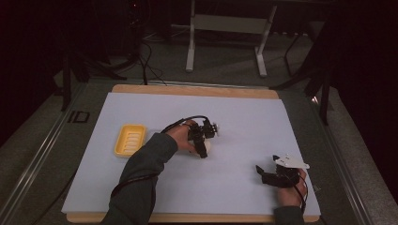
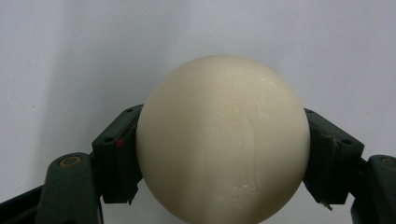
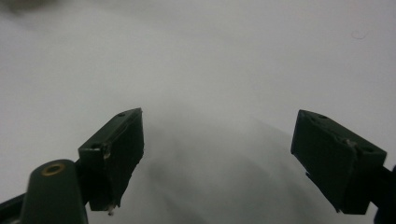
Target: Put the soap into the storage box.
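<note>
The left gripper (image 2: 223, 154) is squeezing a round, cream-white thing that looks like a smooth bar of soap (image 2: 223, 140). One black jaw presses on its left side and the other on its right side, so the soap sits right between them and sticks out past their tips. From the high view, the left gripper (image 1: 202, 149) is near the middle of the pale sheet (image 1: 244, 117) that covers the table, with just a bit of the soap (image 1: 207, 146) peeking out beside it. A yellow soap dish (image 1: 130, 139) lies to the left of that gripper, fairly close by, with its long side running from near to far. The left hand is much nearer to the dish than the right one, so I think a short carry to the left would bring the soap over it. The right gripper (image 1: 264, 174) rests at the near right of the sheet, well apart from the soap. Its jaws stand wide apart with nothing between them.
</note>
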`<act>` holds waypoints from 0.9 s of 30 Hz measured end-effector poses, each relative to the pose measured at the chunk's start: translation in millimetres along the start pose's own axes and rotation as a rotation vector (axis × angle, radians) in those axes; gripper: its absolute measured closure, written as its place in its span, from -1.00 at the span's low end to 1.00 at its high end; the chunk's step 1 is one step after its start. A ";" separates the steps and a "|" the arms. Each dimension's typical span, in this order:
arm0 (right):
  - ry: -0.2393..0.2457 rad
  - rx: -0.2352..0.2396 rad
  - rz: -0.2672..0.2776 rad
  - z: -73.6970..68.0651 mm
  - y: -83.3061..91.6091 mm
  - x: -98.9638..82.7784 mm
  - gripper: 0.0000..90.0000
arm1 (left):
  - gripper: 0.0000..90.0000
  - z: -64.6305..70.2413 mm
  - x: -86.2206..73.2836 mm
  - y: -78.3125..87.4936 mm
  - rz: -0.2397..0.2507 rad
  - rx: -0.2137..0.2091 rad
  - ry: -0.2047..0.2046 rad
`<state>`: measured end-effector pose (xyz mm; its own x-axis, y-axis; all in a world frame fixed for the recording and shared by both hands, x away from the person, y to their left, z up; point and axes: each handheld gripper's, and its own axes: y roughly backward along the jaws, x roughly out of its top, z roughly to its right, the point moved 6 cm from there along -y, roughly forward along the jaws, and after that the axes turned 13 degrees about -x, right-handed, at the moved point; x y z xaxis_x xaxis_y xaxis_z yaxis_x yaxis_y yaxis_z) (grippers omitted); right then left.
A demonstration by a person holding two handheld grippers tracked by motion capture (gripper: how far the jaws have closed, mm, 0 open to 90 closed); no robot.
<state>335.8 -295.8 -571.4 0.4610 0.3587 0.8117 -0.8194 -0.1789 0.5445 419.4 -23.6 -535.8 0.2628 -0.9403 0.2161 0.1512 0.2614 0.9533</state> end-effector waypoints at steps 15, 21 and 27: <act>-0.006 0.000 0.011 0.5 1.0 0.3 -0.62 | -0.43 -2.5 -8.0 15.1 0.017 0.003 0.015; -0.007 0.004 0.019 0.5 2.0 0.4 -0.62 | -0.43 -5.3 -13.2 20.4 0.026 0.004 0.029; -0.009 0.005 0.024 0.5 2.4 0.5 -0.62 | -0.43 -7.6 -18.4 27.3 0.029 0.011 0.037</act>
<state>334.2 -296.6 -569.6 0.4444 0.3463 0.8262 -0.8284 -0.1923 0.5262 426.0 2.5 -515.3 0.3021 -0.9237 0.2357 0.1322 0.2855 0.9492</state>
